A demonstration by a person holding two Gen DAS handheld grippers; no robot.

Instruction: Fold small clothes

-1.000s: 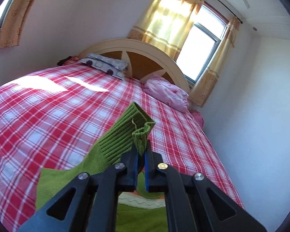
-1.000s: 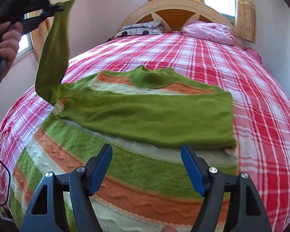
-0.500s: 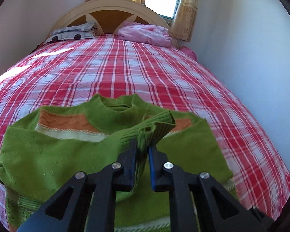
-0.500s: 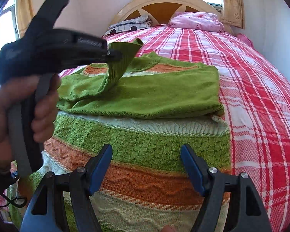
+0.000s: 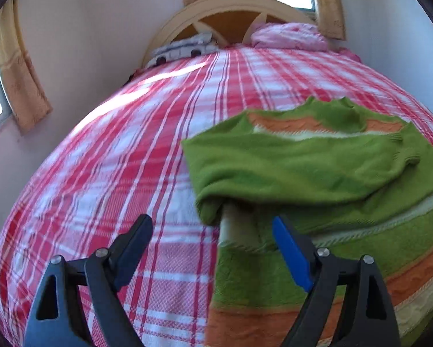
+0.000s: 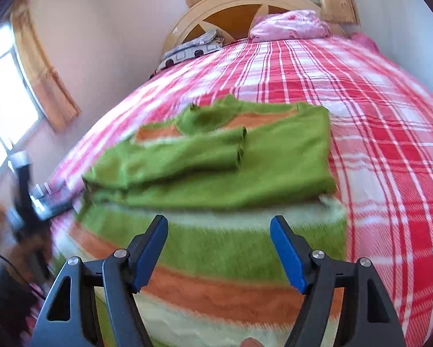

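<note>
Both jaws empty: my left gripper (image 5: 212, 244) is opening, my right gripper (image 6: 219, 244) spread wide. Green striped sweater (image 6: 216, 170) lies near, sleeves folded across, on the red plaid bedspread (image 5: 106, 179). Pillows (image 6: 288, 26) far off by the headboard (image 6: 245, 3). No readable writing anywhere.

The sweater (image 6: 216, 173) lies flat on the bed (image 6: 375, 115), near its foot end. Both sleeves are folded in across its chest. Two pillows (image 6: 288, 26) sit far behind it, against the headboard (image 6: 245, 3). Windows with curtains (image 6: 40, 72) are on the left and behind the headboard.
</note>
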